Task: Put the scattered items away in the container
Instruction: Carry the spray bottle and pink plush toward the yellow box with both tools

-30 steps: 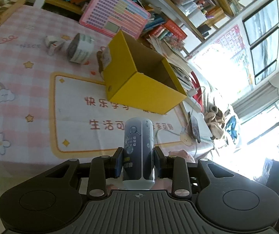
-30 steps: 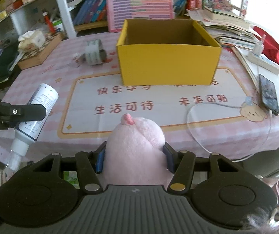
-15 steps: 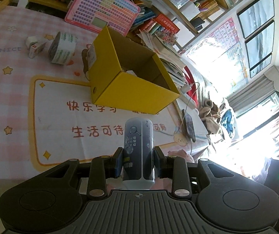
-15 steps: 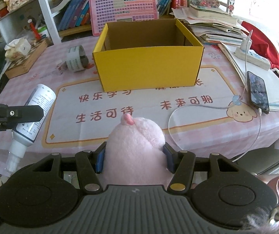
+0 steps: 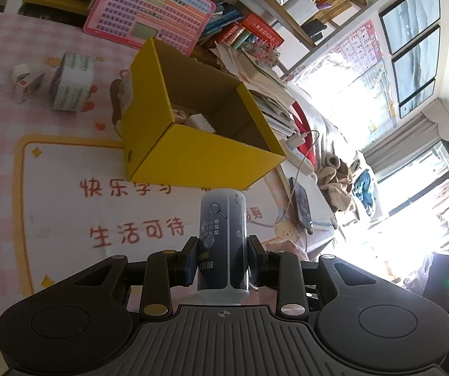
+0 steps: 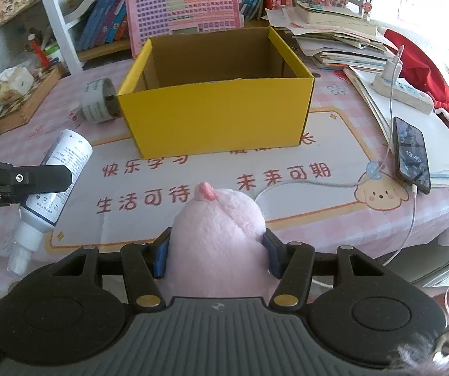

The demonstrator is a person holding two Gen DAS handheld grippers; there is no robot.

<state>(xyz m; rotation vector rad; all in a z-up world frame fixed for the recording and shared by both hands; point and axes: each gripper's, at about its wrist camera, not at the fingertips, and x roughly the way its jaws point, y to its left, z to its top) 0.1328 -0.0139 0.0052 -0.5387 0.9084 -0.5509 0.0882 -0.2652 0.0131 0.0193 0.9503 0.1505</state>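
We are holding a bottle point(image 5: 223, 241) in our left gripper point(image 5: 223, 258) and a pink plush toy point(image 6: 216, 244) in our right gripper point(image 6: 216, 258) (both squeezed tight), and the yellow box point(image 6: 215, 119) is sitting straight ahead of the toy.

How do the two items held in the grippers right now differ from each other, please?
The spray bottle is a hard, smooth cylinder printed with text; the pink plush toy is soft, fuzzy and rounded. The bottle is narrow in the left gripper; the plush bulges past the pads of the right gripper. Both are clamped above the table, short of the yellow box.
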